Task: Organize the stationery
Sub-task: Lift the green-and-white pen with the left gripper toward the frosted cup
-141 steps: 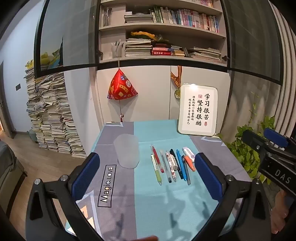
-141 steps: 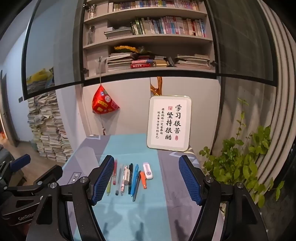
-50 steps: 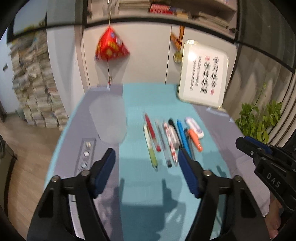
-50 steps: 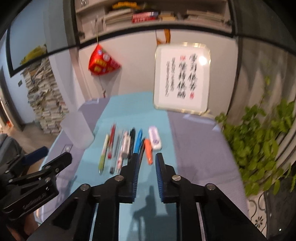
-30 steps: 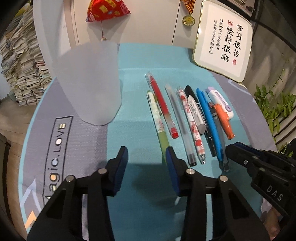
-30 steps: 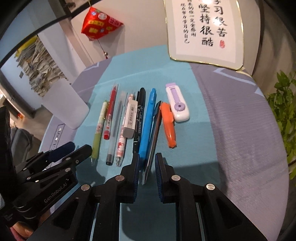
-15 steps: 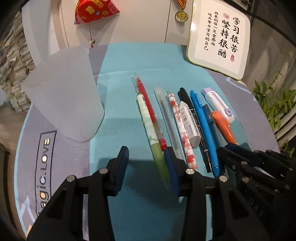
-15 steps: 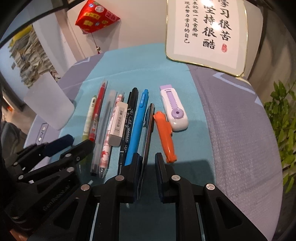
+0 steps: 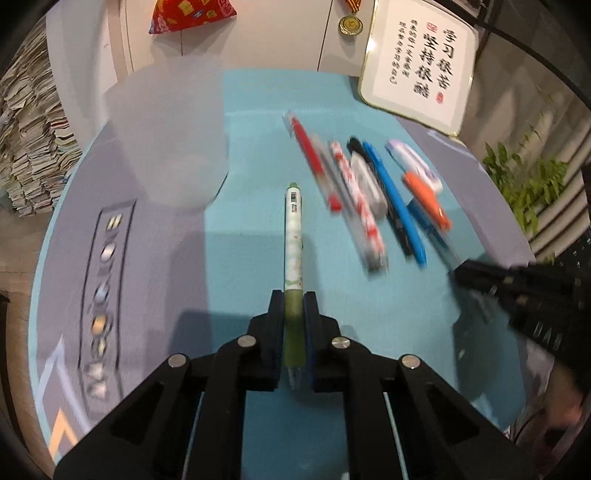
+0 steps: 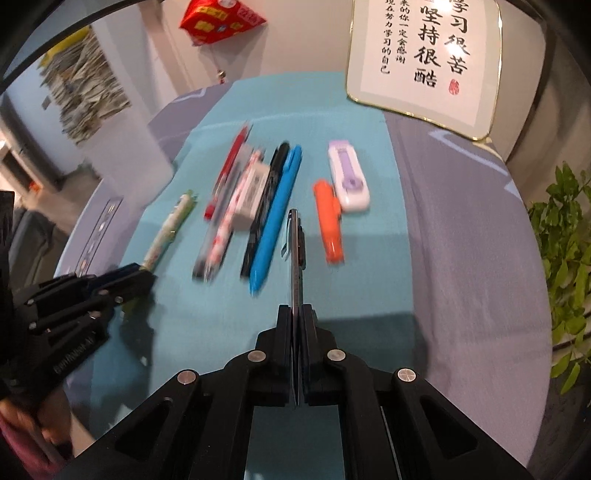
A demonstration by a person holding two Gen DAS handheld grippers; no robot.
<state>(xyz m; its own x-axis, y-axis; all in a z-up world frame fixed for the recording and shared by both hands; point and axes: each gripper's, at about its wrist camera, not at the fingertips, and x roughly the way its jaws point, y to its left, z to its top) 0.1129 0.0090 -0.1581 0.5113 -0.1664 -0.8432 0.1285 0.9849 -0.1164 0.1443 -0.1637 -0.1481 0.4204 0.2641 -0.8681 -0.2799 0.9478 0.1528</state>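
Observation:
My left gripper [image 9: 294,299] is shut on the dark green end of a green-and-white pen [image 9: 293,236], which points away from me, apart from the row. My right gripper [image 10: 296,310] is shut on a thin dark pen with a metal clip [image 10: 294,251], pulled out of the row. Still lying on the teal cloth are a red pen [image 10: 229,166], a patterned pen [image 10: 221,229], a white eraser [image 10: 251,192], a black marker [image 10: 264,199], a blue pen [image 10: 277,210], an orange highlighter [image 10: 328,221] and a white-purple correction tape [image 10: 349,177]. A frosted translucent cup [image 9: 170,133] stands upright at the left.
A framed calligraphy board [image 10: 428,55] leans against the wall at the back of the table [image 10: 461,229]. A leafy plant [image 10: 569,251] stands off the right edge. A red pyramid ornament [image 9: 192,14] hangs at the back. Paper stacks [image 9: 26,140] stand on the floor at left.
Both grippers have shut on their pens: the left on the green-and-white pen, the right on the thin dark pen. Each pen now stands apart from the row.

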